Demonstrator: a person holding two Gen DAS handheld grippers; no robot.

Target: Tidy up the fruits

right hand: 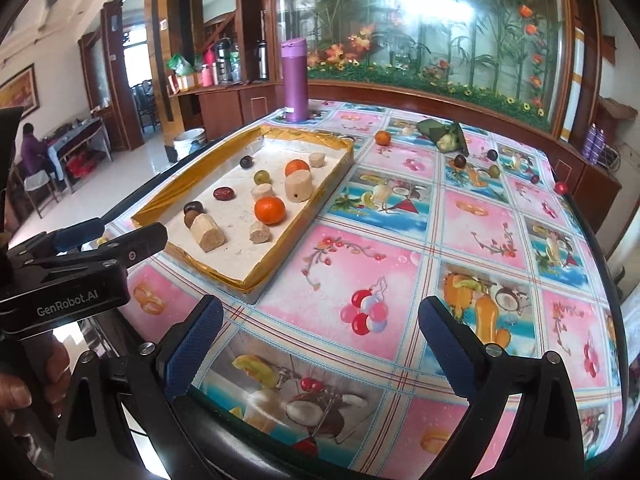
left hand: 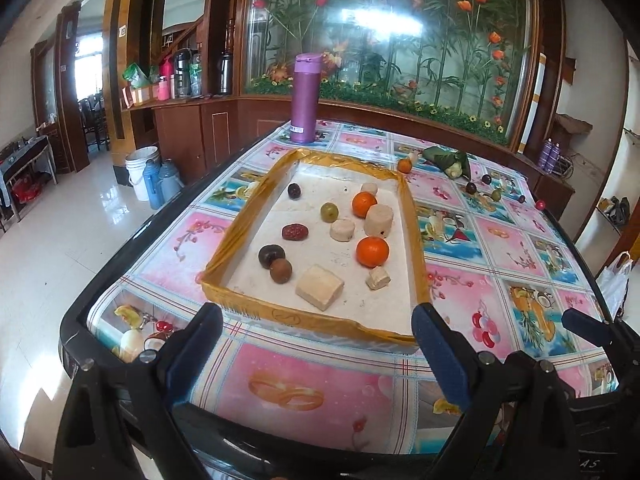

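A shallow white tray with a gold-taped rim lies on the patterned table. Inside it sit two oranges, dark plums, a red date, a green fruit and several beige chunks. Loose on the far right of the table are a small orange and several small dark, green and red fruits. My left gripper hangs open before the tray's near rim, holding nothing. Over the bare cloth, right of the tray, my right gripper stands open and holds nothing.
A purple flask stands at the table's far edge behind the tray. A green leaf-wrapped bundle lies at the back right. The table's black rim runs just under both grippers. A person sits at a far desk.
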